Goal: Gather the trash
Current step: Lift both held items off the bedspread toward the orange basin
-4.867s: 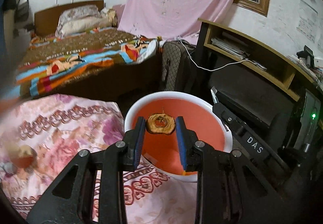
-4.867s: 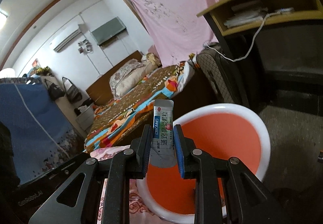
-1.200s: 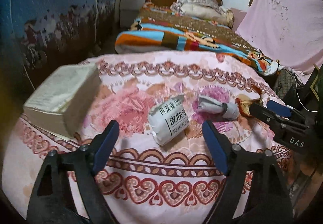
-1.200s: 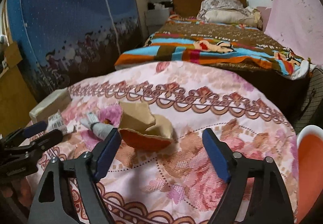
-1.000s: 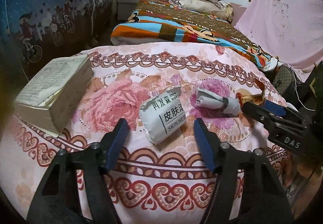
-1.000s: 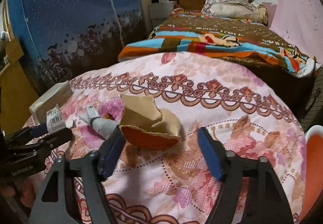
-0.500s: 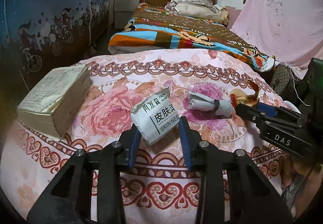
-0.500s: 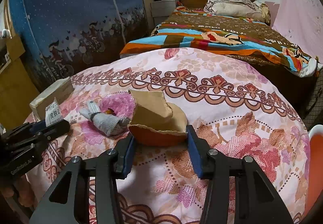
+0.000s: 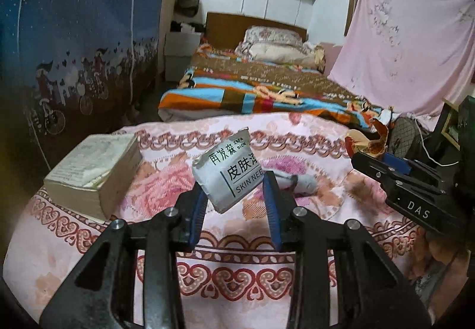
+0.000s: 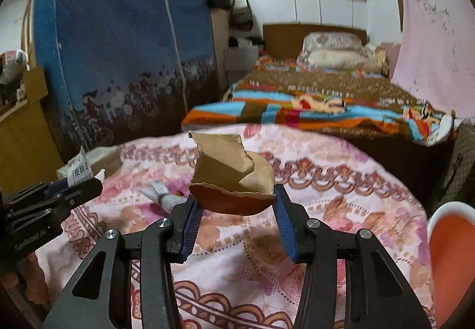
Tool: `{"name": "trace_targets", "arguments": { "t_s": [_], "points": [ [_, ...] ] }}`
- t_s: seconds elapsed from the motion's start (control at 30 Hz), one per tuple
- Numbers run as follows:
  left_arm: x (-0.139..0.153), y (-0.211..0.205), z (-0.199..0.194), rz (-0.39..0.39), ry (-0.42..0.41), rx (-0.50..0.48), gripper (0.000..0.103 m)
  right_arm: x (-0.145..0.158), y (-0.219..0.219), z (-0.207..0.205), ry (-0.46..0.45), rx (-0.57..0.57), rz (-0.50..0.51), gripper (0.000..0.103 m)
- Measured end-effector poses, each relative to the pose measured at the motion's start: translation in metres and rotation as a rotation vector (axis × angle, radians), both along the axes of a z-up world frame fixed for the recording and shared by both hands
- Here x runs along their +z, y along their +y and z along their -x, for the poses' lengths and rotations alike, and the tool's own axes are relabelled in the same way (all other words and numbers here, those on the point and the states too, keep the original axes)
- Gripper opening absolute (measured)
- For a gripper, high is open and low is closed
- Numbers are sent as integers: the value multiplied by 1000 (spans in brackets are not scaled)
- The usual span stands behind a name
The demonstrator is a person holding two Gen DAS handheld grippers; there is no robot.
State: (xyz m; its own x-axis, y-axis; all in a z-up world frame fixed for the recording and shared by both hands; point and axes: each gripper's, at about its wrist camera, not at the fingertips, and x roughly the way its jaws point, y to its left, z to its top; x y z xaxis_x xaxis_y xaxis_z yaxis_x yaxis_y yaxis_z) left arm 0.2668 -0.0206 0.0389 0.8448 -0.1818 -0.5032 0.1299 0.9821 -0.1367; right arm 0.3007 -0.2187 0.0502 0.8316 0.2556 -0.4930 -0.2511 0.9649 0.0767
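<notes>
My left gripper [image 9: 236, 204] is shut on a white skin-care packet [image 9: 228, 170] with black print and holds it lifted above the pink flowered tablecloth [image 9: 237, 275]. My right gripper [image 10: 236, 217] is shut on a torn brown and orange paper cup [image 10: 231, 177] and holds it above the cloth. The right gripper also shows in the left wrist view [image 9: 371, 155], with the cup [image 9: 366, 142] at its tips. The left gripper with the packet [image 10: 77, 171] shows at the left of the right wrist view. A crumpled grey wrapper [image 9: 298, 182] lies on the cloth between them, also in the right wrist view [image 10: 163, 195].
A thick book [image 9: 95, 168] lies on the table's left side. The white-rimmed orange bin [image 10: 451, 251] stands off the table's right edge. A bed [image 9: 267, 85] with a striped blanket lies beyond the table. A blue wardrobe [image 10: 124, 41] stands at the left.
Both grippers have closed on their items and lifted them off the cloth: the left on the packet, the right on the torn cup. Both views have tilted upward.
</notes>
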Motion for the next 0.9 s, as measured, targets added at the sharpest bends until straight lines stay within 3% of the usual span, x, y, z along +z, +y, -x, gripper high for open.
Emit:
{"name": "trace_targets", "arguments": {
  "t_s": [0.53, 0.9],
  "points": [
    [32, -30, 45, -76, -220, -68, 21, 34, -22, 56, -337, -23, -92, 45],
    [53, -66, 66, -125, -317, -172, 21, 54, -56, 92, -439, -86, -45, 45]
  ]
}}
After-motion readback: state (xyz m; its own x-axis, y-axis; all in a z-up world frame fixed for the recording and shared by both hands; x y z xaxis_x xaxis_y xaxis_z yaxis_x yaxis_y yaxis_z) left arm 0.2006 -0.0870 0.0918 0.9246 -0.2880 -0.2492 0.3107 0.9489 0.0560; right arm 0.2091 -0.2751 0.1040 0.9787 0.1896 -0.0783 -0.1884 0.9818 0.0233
